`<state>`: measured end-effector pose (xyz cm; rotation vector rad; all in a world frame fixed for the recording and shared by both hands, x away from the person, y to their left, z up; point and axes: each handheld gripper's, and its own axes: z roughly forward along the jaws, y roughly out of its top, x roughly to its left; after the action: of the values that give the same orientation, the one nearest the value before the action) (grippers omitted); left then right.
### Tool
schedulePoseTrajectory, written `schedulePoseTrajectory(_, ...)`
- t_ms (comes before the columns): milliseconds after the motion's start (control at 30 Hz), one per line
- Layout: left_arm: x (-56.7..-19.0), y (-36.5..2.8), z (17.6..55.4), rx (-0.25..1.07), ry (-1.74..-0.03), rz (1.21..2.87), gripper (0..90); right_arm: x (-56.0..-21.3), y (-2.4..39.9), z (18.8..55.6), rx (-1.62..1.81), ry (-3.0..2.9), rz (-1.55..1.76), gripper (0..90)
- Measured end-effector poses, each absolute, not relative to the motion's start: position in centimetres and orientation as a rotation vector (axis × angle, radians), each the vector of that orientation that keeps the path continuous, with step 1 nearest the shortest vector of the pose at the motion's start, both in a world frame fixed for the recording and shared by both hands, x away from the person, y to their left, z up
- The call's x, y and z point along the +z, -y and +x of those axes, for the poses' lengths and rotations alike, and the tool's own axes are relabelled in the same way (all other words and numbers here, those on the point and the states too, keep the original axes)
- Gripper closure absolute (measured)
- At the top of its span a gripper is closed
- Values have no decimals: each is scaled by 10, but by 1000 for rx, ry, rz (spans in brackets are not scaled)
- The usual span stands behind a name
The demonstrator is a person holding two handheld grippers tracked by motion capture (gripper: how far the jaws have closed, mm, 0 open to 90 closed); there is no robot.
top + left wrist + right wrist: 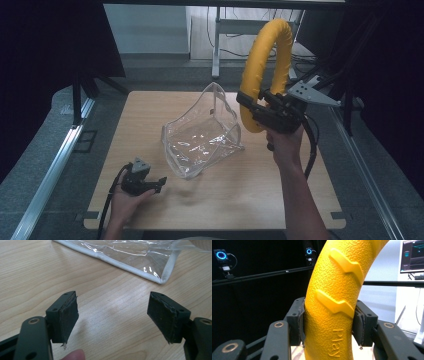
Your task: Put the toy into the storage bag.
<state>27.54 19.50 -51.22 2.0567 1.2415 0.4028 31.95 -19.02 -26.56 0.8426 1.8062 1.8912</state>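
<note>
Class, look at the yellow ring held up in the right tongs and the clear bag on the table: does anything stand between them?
Nothing visible does. The yellow ring is clamped in the right tongs beside the clear bag, with open air between.

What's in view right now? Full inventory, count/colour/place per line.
ring: 1, yellow, textured with raised ridges and the word Play; held up above the table's far right, clamped in the right gripper.
pouch: 1, clear plastic with a white edge; mid-table, mouth standing open.
table: 1, light wood; centre of the high view.
monitor: 1, lit screen; upper right of the right gripper view.
blue ring lights: 2, on the dark background; top left of the right gripper view.
left gripper: 1, black; low at the table's near left, jaws open, nothing between them.
right gripper: 1, black; raised at right, shut on the ring.
</note>
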Motion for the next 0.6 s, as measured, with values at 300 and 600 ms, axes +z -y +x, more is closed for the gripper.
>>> schedulePoseTrajectory(300,-512,-197,276,403,-1240,2053,248,-260,169,321,1900,-1822,796,505)
schedulePoseTrajectory(600,-512,-197,276,406,-1243,2050,248,-258,149,318,1915,-1842,757,505)
